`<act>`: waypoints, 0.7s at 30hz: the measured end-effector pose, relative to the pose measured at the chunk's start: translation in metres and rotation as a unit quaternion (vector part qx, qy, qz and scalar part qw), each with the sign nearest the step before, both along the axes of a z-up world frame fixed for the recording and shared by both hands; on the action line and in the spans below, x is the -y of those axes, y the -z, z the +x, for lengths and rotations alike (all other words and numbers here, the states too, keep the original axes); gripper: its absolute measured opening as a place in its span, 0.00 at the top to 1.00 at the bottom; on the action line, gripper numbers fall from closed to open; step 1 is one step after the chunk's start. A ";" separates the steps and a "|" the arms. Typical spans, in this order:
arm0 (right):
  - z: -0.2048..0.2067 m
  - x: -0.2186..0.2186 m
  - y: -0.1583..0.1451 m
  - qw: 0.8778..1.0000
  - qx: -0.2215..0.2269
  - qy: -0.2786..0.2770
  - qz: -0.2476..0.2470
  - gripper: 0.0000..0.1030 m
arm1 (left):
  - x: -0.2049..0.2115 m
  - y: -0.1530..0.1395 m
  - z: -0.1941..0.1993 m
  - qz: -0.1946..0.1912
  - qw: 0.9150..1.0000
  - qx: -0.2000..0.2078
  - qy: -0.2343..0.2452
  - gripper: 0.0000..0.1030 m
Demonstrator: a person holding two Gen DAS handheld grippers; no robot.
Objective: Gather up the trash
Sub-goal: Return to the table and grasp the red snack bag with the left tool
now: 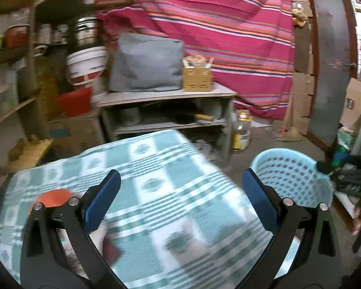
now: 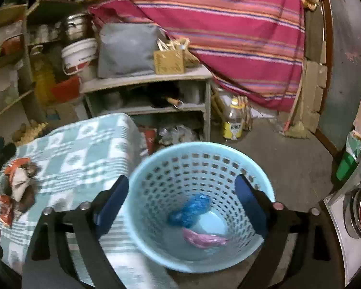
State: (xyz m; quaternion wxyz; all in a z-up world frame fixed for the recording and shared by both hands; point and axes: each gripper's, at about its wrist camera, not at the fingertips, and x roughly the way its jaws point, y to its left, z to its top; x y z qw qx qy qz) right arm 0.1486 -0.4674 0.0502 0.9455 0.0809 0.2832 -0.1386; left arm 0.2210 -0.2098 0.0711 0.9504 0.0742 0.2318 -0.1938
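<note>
The right gripper (image 2: 181, 204) hangs above the pale blue perforated basket (image 2: 156, 168), its 2 blue-padded jaws standing wide apart with nothing between them; the position over the basket mouth suits a drop into it. In the basket bottom lie 2 crumpled pieces of trash: a blue plastic wad (image 2: 189, 210), its long axis running from near left to far right, and a pink plastic wad (image 2: 204, 239) nearer the camera, its long axis lying almost left to right. The basket stands on the floor just beside the right edge of the table, within reach of both hands, which probably explains its placement. The left gripper (image 1: 180, 201) points over the green-and-white checked tablecloth (image 1: 156, 168), jaws likewise wide apart and empty. More trash remains at the left side of the cloth: a pile of orange, white and brown wrappers (image 2: 18, 187), heaped irregularly, its long axis running roughly near to far; in the left wrist view only an orange scrap (image 1: 53, 197) shows behind the left jaw. The next pick therefore probably lies to the left of the left gripper.
</note>
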 end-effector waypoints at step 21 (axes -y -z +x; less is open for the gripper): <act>0.016 -0.196 0.038 0.997 -0.017 -0.074 -0.034 0.07 | -0.204 0.088 -0.002 0.026 0.986 -0.069 -0.152 0.05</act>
